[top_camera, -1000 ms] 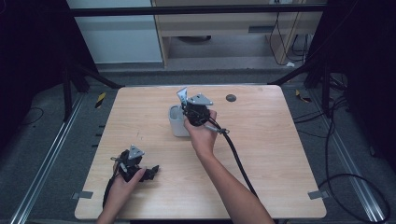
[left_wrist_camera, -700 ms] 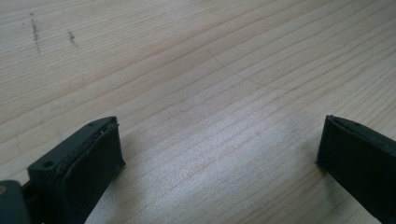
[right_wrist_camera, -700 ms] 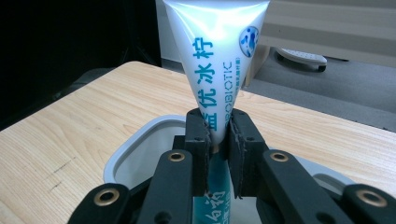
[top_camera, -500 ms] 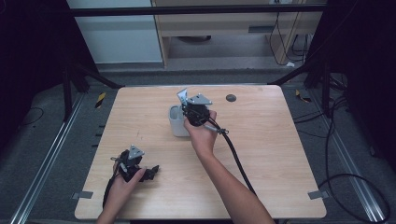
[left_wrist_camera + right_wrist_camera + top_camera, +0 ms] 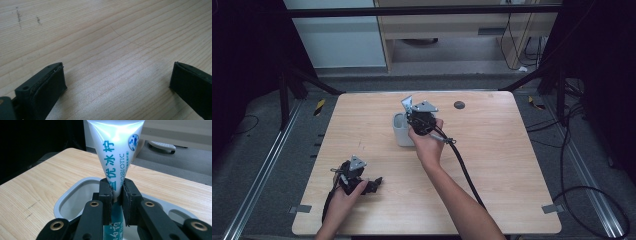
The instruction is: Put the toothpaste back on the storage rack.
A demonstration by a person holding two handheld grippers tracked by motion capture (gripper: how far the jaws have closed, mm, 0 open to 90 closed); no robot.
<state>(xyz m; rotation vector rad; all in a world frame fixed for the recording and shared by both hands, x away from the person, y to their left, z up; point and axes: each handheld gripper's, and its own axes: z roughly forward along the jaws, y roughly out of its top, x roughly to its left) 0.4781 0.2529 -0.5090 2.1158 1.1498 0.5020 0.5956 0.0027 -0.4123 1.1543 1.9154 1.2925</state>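
The right gripper (image 5: 414, 111) sits far out past mid-table at the end of an outstretched forearm, jaws pinched nearly together around something thin. The left gripper (image 5: 371, 184) lies low at the near left, jaws spread wide.

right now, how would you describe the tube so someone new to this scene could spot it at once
Start at the wooden table and find the pale grey holder near its middle. Right above the holder, the right hand-held gripper is clamped on the toothpaste tube. It is the one shiny white tube with teal lettering, its flat end pointing up.
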